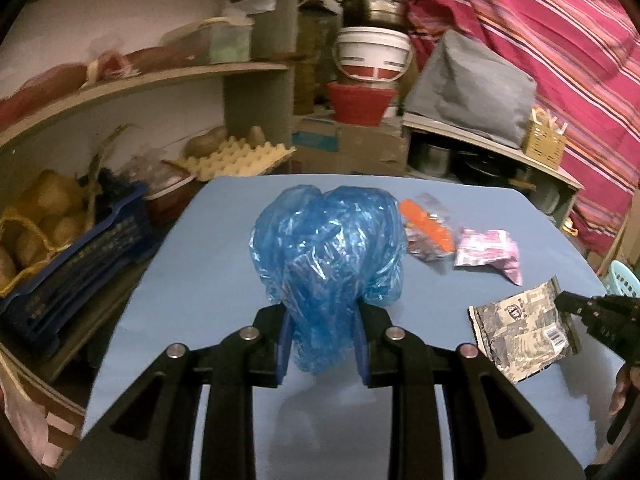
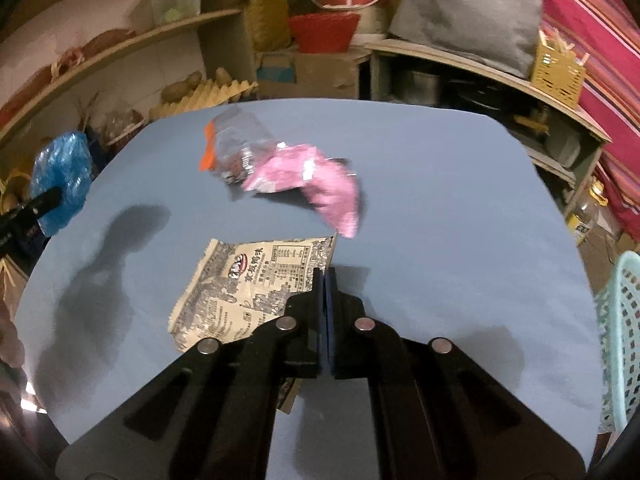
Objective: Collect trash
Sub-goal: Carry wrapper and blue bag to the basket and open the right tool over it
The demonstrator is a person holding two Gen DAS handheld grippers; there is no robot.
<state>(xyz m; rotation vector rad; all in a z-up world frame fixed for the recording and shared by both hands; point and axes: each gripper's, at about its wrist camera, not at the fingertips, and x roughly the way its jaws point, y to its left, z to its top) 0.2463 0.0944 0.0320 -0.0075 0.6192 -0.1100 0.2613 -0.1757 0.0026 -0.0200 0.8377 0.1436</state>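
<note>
My left gripper [image 1: 322, 340] pinches a crumpled blue plastic bag [image 1: 326, 246] between its two blue pads; the fingers stand only a little apart, pressed into the bunched lower part of the bag, while the rest of it billows up and forward above the fingertips; the gripper tilts downward over the blue table [image 1: 200, 280], and the bag hangs clear of the surface, its shadow lying on the table beneath.

My right gripper [image 2: 325, 276] has its fingers pressed flat together, nipping the right-hand edge of a flattened printed wrapper [image 2: 248, 284], black and cream with a red logo; it points down steeply at the table [image 2: 440, 220]; the wrapper stretches out to the left of the closed tips, and its near corner disappears under the gripper body; whether its far end touches the table I cannot tell.

From the left wrist view the right gripper [image 1: 564, 300] comes in at the right edge, black, its tip at the wrapper's [image 1: 524, 328] upper corner; from the right wrist view the left gripper comes in at the far left edge with the bag [image 2: 60, 176] bunched at its tip.

Farther back on the table lie a pink wrapper [image 2: 312, 184] and, touching it on the left, a silver and orange wrapper [image 2: 232, 140]; both sit well apart from either gripper; a pale green perforated basket [image 2: 620, 340] stands off the table's right edge.
</note>
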